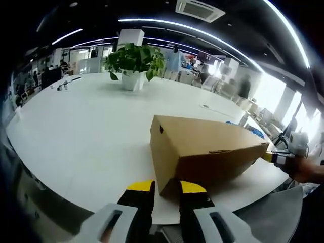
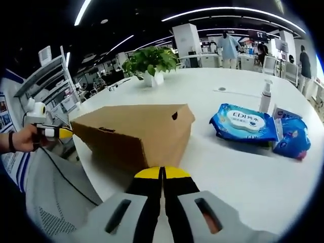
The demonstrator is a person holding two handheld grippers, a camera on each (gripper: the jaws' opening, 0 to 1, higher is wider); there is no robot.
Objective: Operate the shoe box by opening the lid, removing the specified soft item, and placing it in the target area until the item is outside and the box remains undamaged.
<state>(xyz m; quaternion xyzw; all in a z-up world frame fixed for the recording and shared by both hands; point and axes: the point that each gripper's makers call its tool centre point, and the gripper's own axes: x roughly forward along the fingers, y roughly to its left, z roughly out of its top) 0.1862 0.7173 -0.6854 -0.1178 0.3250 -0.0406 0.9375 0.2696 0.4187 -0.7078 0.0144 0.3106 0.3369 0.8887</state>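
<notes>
Shoe box (image 1: pixel 202 149), lid down, lies on the white table (image 1: pixel 76 131) beyond the left gripper (image 1: pixel 165 188), its jaws slightly parted and empty. The right gripper (image 2: pixel 162 173) is closed, empty. Farther off stand blue wipe packs (image 2: pixel 245 121) and a potted plant (image 1: pixel 134 63).

A closed cardboard shoe box (image 1: pixel 202 152) lies right of centre on the white table (image 1: pixel 76 131). The left gripper (image 1: pixel 165 188) rises at bottom centre, jaws slightly apart, just before the box's near corner. A potted plant (image 1: pixel 134 63) stands upper centre.
</notes>
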